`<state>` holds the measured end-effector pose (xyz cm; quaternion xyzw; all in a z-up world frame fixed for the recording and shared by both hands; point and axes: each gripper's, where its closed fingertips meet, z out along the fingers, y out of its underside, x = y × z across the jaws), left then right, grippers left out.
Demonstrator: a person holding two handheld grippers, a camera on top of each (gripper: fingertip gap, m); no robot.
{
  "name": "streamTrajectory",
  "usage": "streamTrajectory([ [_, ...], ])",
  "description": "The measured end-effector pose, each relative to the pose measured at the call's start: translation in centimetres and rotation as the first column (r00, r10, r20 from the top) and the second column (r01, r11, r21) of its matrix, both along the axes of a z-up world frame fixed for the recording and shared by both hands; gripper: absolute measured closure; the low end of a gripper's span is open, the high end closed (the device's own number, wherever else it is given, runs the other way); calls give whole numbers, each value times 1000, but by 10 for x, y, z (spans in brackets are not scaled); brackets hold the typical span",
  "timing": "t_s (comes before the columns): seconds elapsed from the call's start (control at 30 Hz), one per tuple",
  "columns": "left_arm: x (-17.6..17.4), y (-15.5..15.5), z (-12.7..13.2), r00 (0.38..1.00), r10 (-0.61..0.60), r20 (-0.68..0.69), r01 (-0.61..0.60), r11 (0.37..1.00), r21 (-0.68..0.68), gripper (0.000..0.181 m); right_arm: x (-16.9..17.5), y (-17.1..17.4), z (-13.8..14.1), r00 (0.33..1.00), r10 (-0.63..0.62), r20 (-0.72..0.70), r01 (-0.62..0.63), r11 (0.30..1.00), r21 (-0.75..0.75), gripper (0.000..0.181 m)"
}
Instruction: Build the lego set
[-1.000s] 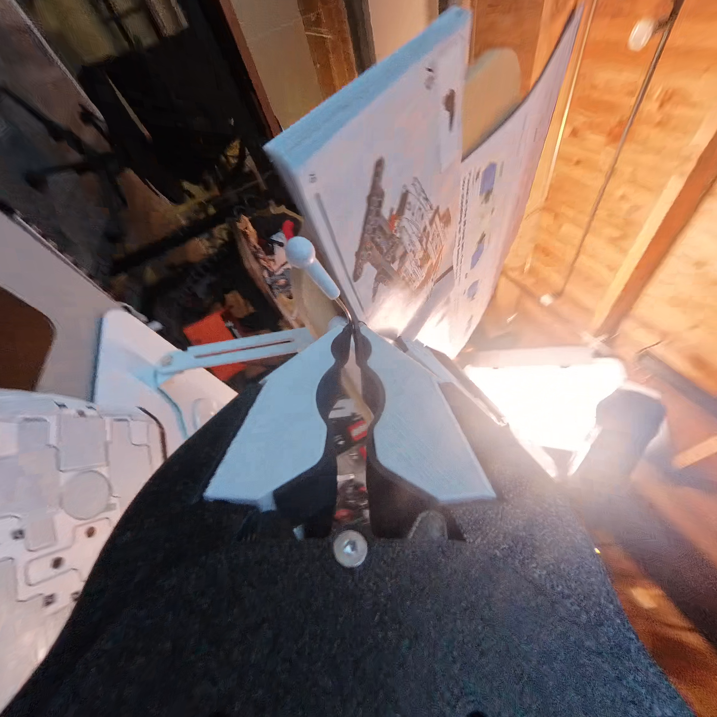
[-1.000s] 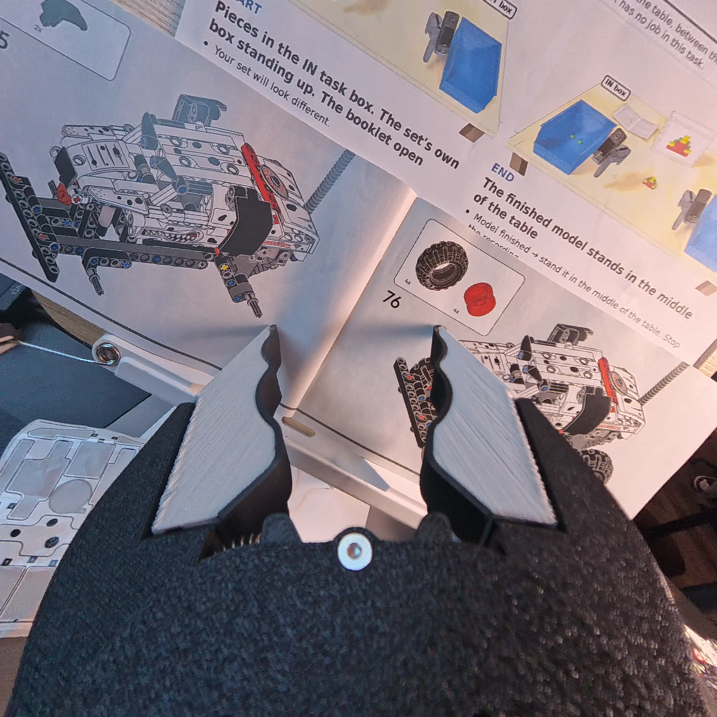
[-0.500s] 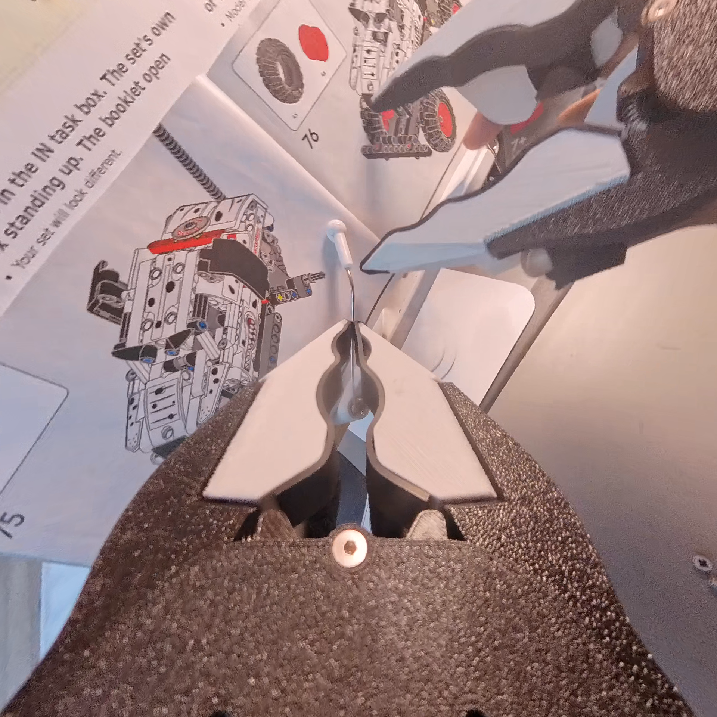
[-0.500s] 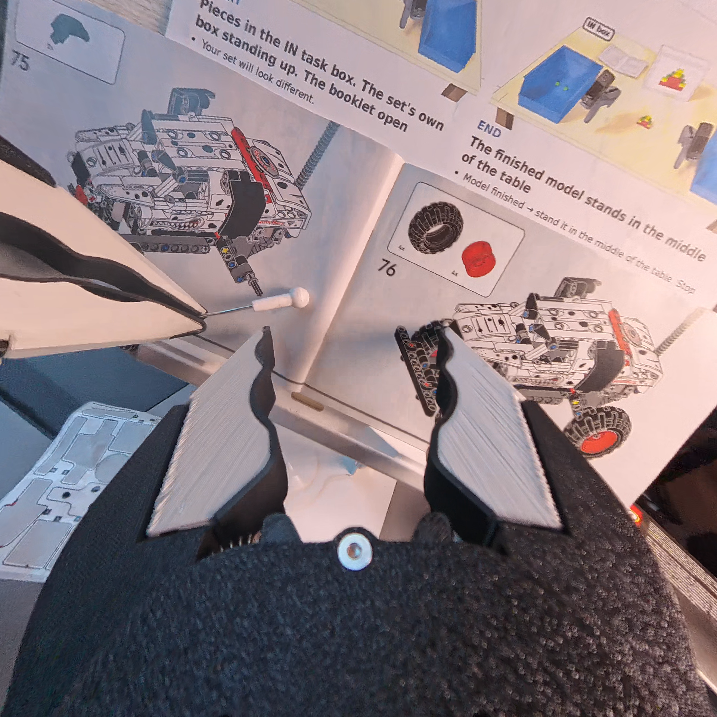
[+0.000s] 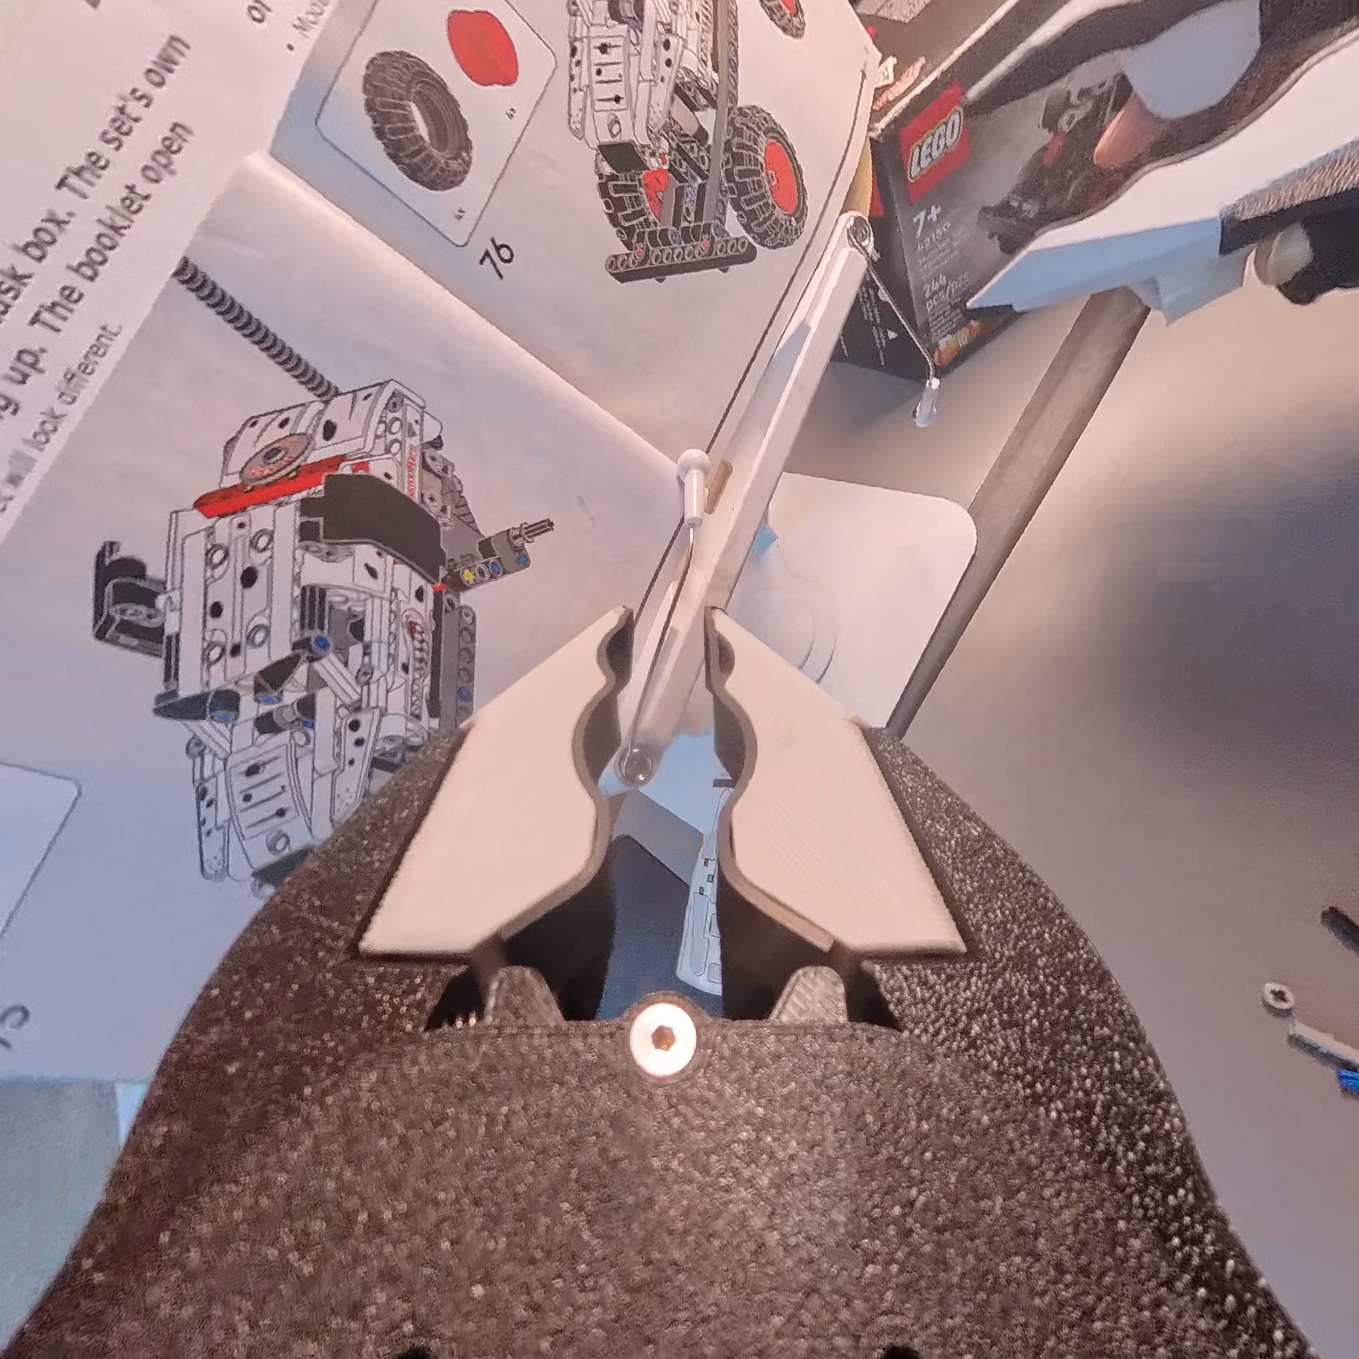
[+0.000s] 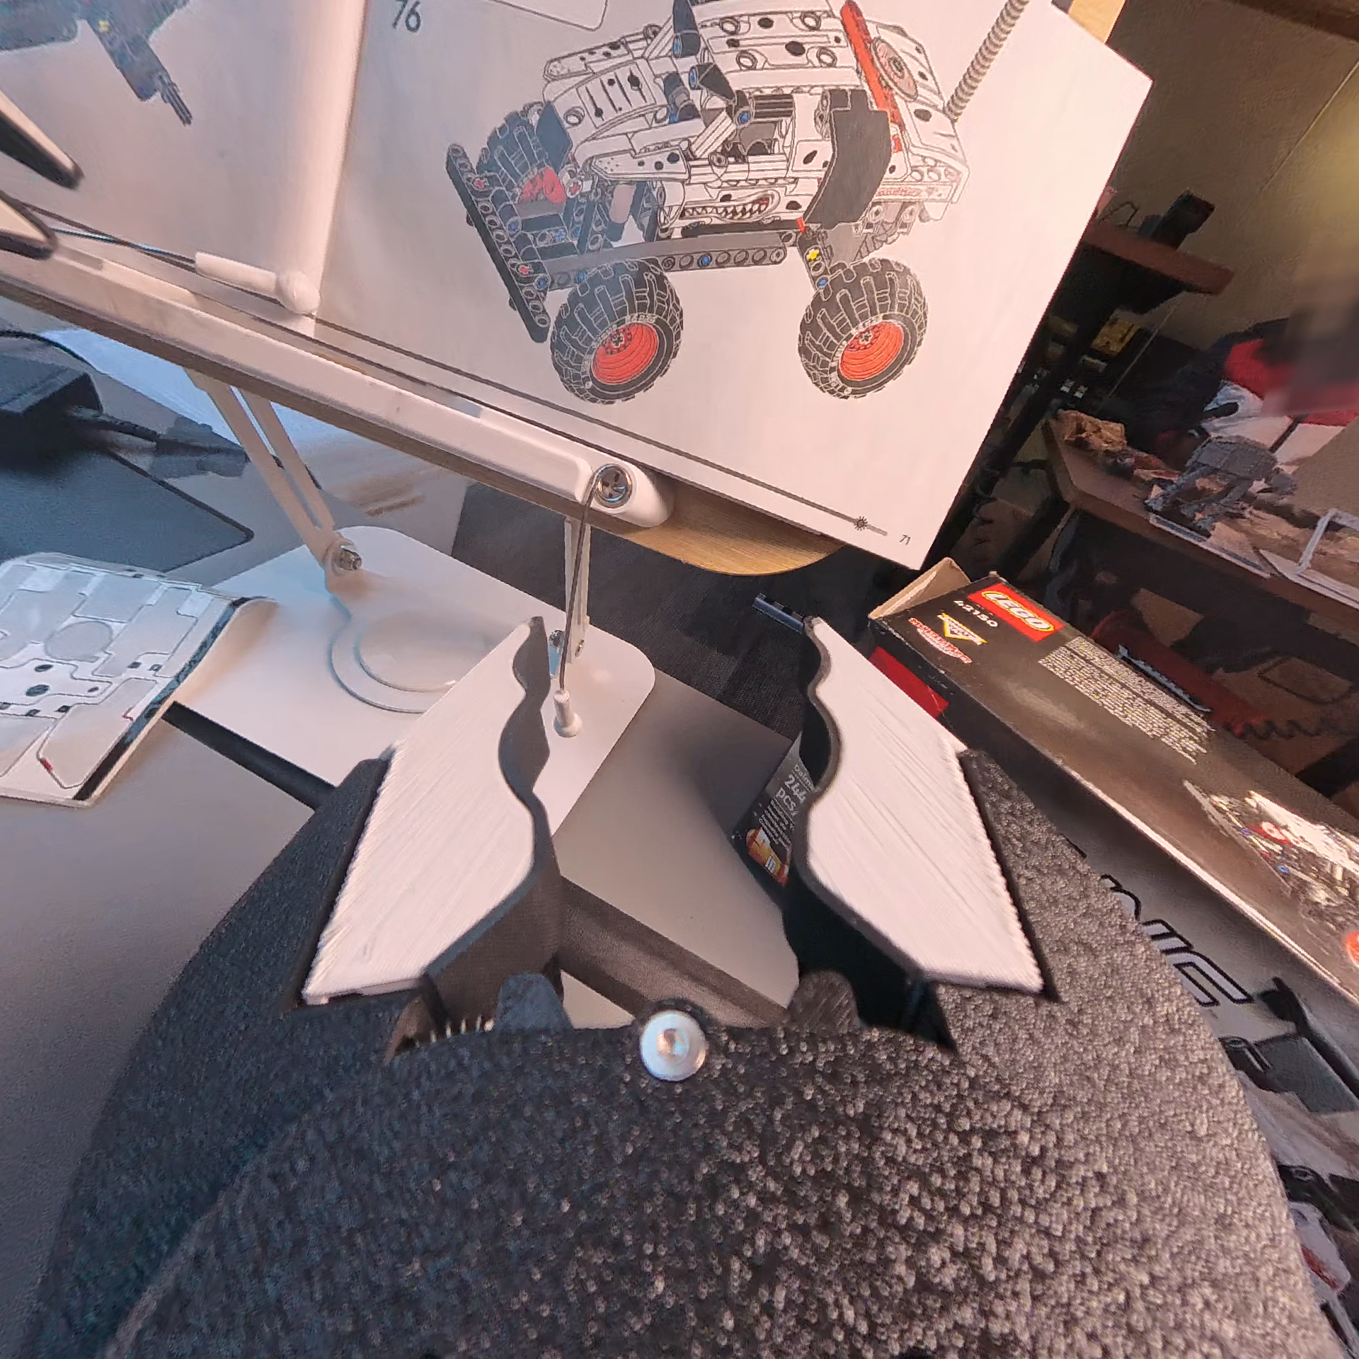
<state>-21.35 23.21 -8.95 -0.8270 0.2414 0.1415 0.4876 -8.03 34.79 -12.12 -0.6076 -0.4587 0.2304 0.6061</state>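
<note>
Page-clip step on booklet [image 5: 309, 412] stand: left hand-held gripper [image 5: 668, 625] slightly parted, empty, straddling ledge [image 5: 779, 412]; right hand-held gripper [image 6: 676, 632] wide open, empty, nearing hanging right clip [image 6: 572, 647]; next needs closing on that clip

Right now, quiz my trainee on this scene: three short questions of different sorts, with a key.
1. True or false: the right gripper is open.
2. The right wire page clip of the stand: A) presses on the booklet, B) hangs down off it, C) is held in a gripper?
3. Fill in: the set's box is mainly ____.
Key: 1 true; 2 B; 3 black.
</note>
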Motion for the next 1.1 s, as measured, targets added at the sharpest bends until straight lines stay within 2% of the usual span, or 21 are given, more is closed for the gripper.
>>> streamTrajectory([
  [0.07,-3,-8,8,994,38,99,-45,996,75,158,-1,0,2,1000,1,-7,-1,1000,6,114],
  [0.13,-13,-20,21,959,85,269,-137,974,181,163,-3,-1,6,1000,3,-30,-3,1000,-6,114],
  [0.2,-37,-33,28,883,146,447,-281,926,252,167,-5,-9,7,999,16,-52,-17,1000,-21,115],
  [0.27,-71,-42,21,804,254,537,-435,868,241,179,-4,-21,8,996,34,-80,-38,998,-48,115],
  [0.33,-86,-41,6,798,298,524,-457,866,203,181,1,-39,10,990,62,-129,-75,992,-98,115],
  [0.43,-94,-36,7,824,309,475,-451,866,218,181,19,-66,24,971,93,-220,-131,978,-163,115],
  [0.53,-100,-32,7,824,344,450,-466,864,193,181,47,-87,37,959,108,-262,-158,972,-177,116],
  [0.67,-86,-41,16,809,283,515,-450,861,235,175,93,-109,48,955,92,-282,-150,970,-192,116],
  [0.83,-45,-77,35,777,148,611,-447,813,372,161,149,-133,59,942,35,-333,-103,977,-189,117],
  [0.97,-24,-110,41,759,118,640,-486,756,438,158,176,-155,59,914,-18,-406,-80,972,-223,119],
  [1.03,-11,-124,43,750,96,654,-488,748,450,156,187,-163,56,894,-56,-445,-52,973,-225,119],
  [1.1,2,-139,45,769,94,632,-478,742,471,154,194,-167,48,896,-81,-437,-4,982,-191,120],
])
